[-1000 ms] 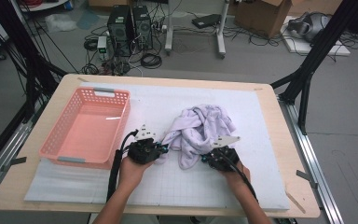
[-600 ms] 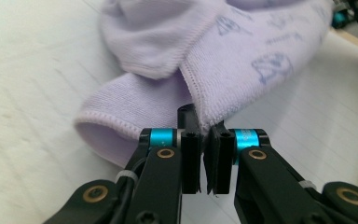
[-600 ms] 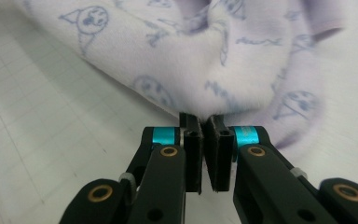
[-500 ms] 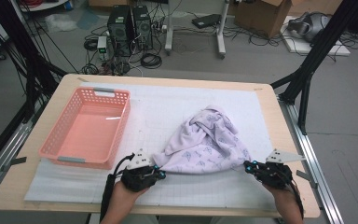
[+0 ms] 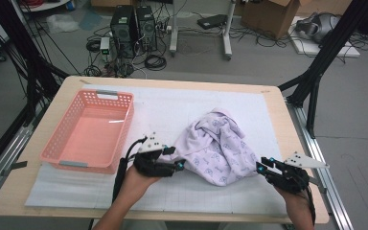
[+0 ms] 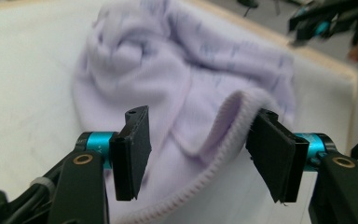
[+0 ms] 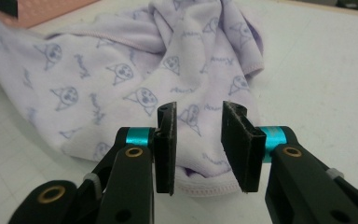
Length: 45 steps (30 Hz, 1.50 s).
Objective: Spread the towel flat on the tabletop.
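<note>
Lying crumpled, lilac garment (image 5: 218, 146) (cat print), grippers apart

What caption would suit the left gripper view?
Open left gripper, jaws just opened, facing the hem of a lilac garment on the white table cover.

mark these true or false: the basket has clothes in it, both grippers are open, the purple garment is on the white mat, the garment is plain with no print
1. The pink basket has clothes in it. False: nothing lies in it.
2. Both grippers are open. True: the left gripper and the right gripper each stand with jaws apart, pads not pressing the cloth; both have just been opening.
3. The purple garment lies on the white mat. True.
4. The garment is plain. False: it carries a repeated print of small cat-like faces, clear in the right gripper view.
</note>
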Motion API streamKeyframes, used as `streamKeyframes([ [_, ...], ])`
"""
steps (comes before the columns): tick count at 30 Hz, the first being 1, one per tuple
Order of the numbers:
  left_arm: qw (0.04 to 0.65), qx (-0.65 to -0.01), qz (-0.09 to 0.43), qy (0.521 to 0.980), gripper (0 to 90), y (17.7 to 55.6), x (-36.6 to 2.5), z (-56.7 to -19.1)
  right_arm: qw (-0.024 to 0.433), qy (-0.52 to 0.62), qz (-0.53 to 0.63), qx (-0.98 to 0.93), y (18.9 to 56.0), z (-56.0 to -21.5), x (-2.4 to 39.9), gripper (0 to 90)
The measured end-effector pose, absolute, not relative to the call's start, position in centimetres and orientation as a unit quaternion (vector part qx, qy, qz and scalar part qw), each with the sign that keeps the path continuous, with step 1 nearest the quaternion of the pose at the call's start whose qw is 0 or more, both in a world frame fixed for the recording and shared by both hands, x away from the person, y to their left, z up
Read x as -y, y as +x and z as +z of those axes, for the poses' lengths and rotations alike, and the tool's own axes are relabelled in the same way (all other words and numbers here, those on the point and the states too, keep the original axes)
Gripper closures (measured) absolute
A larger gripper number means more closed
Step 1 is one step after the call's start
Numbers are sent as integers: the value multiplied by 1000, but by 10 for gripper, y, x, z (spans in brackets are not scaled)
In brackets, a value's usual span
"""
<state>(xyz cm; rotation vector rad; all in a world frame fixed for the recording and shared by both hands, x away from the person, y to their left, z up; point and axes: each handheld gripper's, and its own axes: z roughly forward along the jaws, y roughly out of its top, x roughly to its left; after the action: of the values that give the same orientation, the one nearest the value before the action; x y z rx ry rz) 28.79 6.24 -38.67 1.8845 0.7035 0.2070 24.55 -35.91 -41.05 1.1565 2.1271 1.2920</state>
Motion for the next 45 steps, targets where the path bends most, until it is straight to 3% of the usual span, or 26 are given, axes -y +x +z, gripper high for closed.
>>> streamKeyframes([
  [7,537,-306,111,779,387,305,-63,-371,210,425,461,-751,256,-407,366,627],
  [14,464,-314,80,825,394,342,-30,-409,199,423,456,-757,269,-412,356,614],
  [16,445,-307,70,838,456,347,-19,-417,197,422,453,-760,271,-415,353,614],
  [18,438,-301,66,845,653,352,-13,-418,193,419,453,-763,273,-416,350,614],
  [20,451,-306,80,835,784,357,-14,-415,190,417,453,-765,272,-417,348,614],
  [24,458,-322,92,824,805,365,-21,-408,187,414,455,-766,272,-419,347,611],
  [33,461,-388,152,783,809,400,-58,-390,189,423,450,-764,272,-421,353,612],
  [38,415,-439,217,767,811,415,-72,-393,188,430,447,-762,273,-424,354,613],
  [40,412,-453,218,760,800,418,-74,-397,188,431,444,-763,273,-425,354,613],
  [41,411,-453,217,761,772,419,-74,-398,186,431,444,-763,273,-426,354,613],
  [44,430,-456,210,750,562,416,-74,-397,182,432,444,-764,273,-427,353,610],
  [45,441,-456,202,746,562,414,-73,-396,182,432,444,-764,273,-427,353,610],
])
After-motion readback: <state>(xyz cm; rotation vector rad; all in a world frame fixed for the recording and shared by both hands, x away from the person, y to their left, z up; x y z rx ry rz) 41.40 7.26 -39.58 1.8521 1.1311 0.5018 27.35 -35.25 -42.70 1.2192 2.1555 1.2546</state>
